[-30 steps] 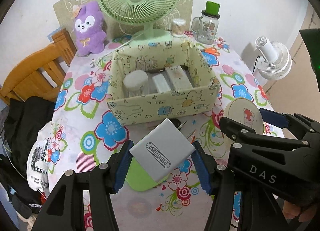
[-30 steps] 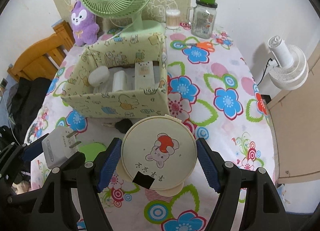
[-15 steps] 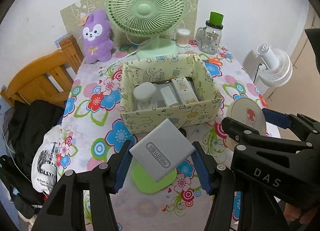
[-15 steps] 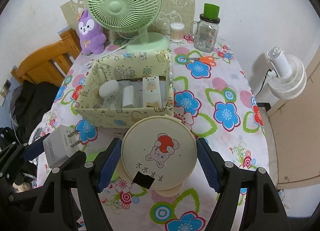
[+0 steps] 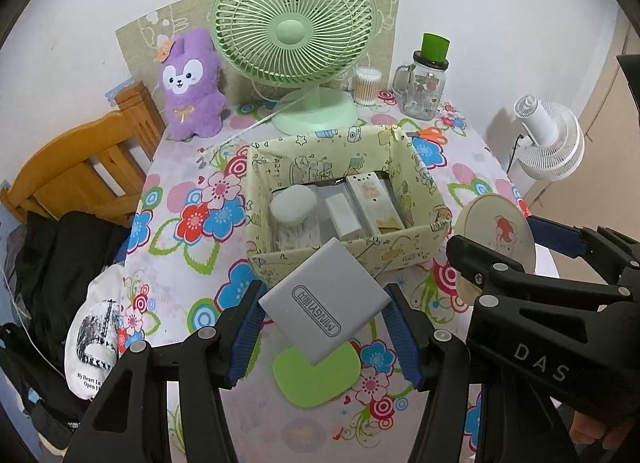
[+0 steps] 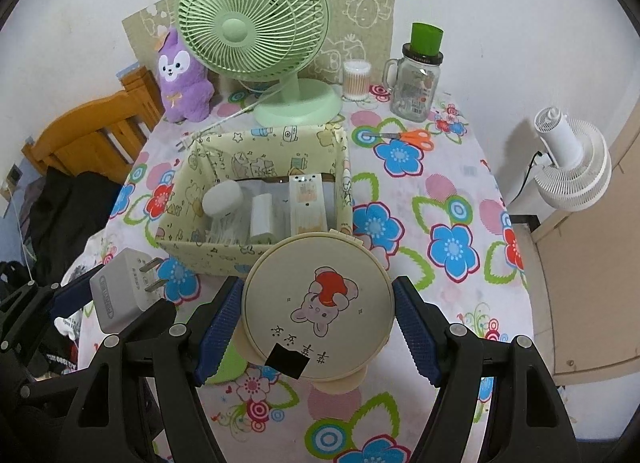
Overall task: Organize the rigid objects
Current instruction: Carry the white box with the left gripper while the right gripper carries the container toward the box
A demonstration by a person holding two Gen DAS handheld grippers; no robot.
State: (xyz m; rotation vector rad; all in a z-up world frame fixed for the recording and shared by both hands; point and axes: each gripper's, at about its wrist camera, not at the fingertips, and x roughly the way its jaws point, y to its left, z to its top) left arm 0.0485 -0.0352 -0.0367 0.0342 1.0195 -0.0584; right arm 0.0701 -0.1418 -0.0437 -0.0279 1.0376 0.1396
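The left gripper [image 5: 324, 327] has its jaws closed on a grey charger [image 5: 325, 305], gripping it by two opposite corners so it hangs tilted above the bench [image 5: 180, 263], with a green pad [image 5: 320, 377] lying below it. From the right-hand camera the charger's two prongs point toward the box [image 6: 200, 253]. The right gripper [image 6: 318, 315] has its jaws clamped on the rim of a round cream case [image 6: 318, 303] with a bunny printed on its lid, held just in front of the box's near wall. Inside the box lie a white round thing [image 5: 292, 205], a white block [image 5: 344, 217] and a flat pack [image 5: 374, 199], side by side. Behind the box stand a green fan [image 5: 294, 33], a purple plush [image 5: 188, 83] and a jar [image 5: 424, 85]; scissors [image 6: 404, 137] lie near the jar.
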